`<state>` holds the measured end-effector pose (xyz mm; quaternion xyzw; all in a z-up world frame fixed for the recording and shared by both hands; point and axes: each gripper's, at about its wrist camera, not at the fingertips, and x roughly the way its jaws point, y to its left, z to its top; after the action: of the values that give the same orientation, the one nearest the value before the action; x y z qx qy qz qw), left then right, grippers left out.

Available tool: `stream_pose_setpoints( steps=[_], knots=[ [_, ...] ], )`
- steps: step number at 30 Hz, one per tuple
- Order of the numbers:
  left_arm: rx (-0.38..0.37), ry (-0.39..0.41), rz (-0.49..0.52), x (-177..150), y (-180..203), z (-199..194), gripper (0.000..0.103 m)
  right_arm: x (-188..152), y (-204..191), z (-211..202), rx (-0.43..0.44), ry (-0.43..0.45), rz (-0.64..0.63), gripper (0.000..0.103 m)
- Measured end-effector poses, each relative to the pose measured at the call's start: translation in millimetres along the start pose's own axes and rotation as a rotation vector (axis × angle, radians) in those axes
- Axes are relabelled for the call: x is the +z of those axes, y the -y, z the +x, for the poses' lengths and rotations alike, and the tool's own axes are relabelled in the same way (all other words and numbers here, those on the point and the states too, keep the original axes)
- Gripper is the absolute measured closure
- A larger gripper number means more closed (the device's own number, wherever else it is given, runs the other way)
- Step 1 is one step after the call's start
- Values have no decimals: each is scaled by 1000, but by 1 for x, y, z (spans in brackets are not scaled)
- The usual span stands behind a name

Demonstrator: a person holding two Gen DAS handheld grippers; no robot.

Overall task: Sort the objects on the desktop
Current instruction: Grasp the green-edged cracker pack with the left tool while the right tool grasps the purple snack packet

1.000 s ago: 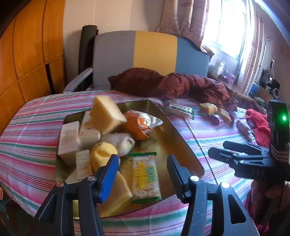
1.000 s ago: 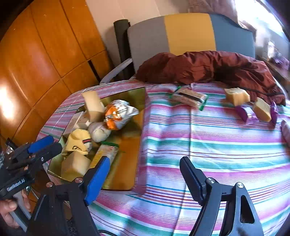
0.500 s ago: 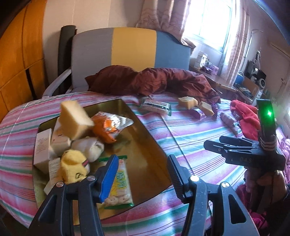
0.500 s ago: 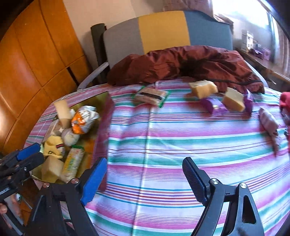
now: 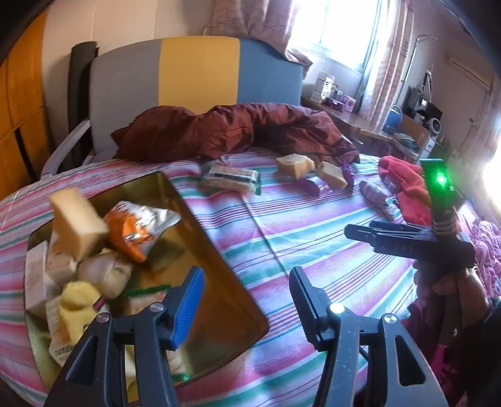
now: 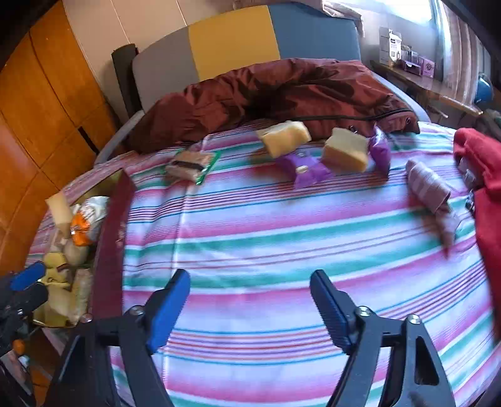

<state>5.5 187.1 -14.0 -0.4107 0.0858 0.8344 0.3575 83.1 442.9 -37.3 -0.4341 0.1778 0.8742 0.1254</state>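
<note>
lying loose on striped cloth (image 6: 266,250): two sponges (image 6: 283,137), one cracker pack (image 6: 191,164).

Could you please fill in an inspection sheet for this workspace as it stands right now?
Surface: striped cloth over the table.
Job's things: gold tray at the left, holding sponges, packets and boxes; on the cloth lie a green packet, two sponges, purple wrappers and a striped roll.
Clutter: maroon jacket at the far edge; red cloth at the right.
Grippers: left gripper open, empty; right gripper closing, nothing between its fingers.
Cables: a dark cord along the jacket.
Surroundings: chair, wooden panels, window, cluttered desk.
</note>
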Motion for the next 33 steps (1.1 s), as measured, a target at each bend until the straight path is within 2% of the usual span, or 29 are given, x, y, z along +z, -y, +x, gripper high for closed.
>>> stream_pose_setpoints(
  steps=[5, 7, 9, 17, 23, 27, 28, 30, 32, 33],
  knots=[
    [-56, -18, 10, 22, 11, 16, 45, 21, 14, 11, -38, 6, -30, 34],
    [-88, -38, -14, 32, 12, 26, 45, 30, 18, 16, -42, 16, -45, 35],
    [-112, -51, -39, 46, 11, 38, 38, 40, 22, 22, -47, 25, -59, 35],
    [-170, -120, -128, 89, 5, 90, 37, 78, 41, 64, -43, 34, -105, 35],
    [-209, -181, -234, 115, -7, 133, 36, 96, 53, 99, -38, 3, -133, 35],
    [-220, -232, -367, 128, -31, 165, 31, 105, 55, 119, -27, -28, -159, 36],
    [-221, -240, -400, 130, -36, 171, 30, 106, 55, 122, -25, -32, -168, 38],
    [-216, -255, -478, 134, -47, 183, 29, 109, 53, 129, -28, -44, -186, 54],
    [-215, -268, -536, 139, -56, 195, 29, 109, 52, 134, -23, -53, -199, 64],
    [-208, -275, -556, 141, -59, 200, 29, 108, 52, 136, -24, -57, -208, 64]
  ],
)
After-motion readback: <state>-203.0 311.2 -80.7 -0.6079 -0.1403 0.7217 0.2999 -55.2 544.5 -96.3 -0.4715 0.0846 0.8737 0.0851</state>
